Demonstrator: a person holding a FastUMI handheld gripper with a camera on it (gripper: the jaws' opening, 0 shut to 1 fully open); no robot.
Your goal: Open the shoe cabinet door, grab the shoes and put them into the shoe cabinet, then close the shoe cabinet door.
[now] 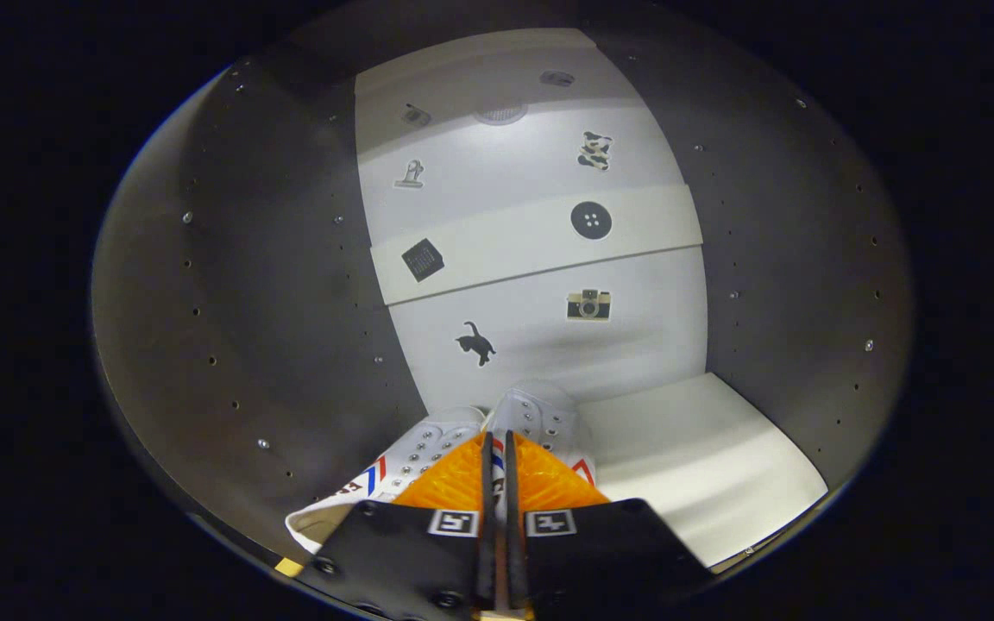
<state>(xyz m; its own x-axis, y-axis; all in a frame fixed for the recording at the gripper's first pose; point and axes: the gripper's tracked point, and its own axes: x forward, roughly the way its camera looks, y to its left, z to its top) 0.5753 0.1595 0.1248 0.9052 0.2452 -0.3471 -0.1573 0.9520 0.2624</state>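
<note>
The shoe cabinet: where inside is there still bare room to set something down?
The open patch is the white cabinet floor to the right of the white shoes, reaching to the dark right side wall and back to the white rear panel. The left is crowded: the shoes fill it up to the left wall, with the tool nearly shut, pinching a thin shoe part.

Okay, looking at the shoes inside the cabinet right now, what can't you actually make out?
- Shoes, gripper view: heels and soles are hidden behind the orange fingers.
- Gripper: jaws nearly closed; what they pinch, if anything, is too thin to tell.
- Cabinet door: outside the view.
- Stickers on the back wall: fine detail too small.
</note>
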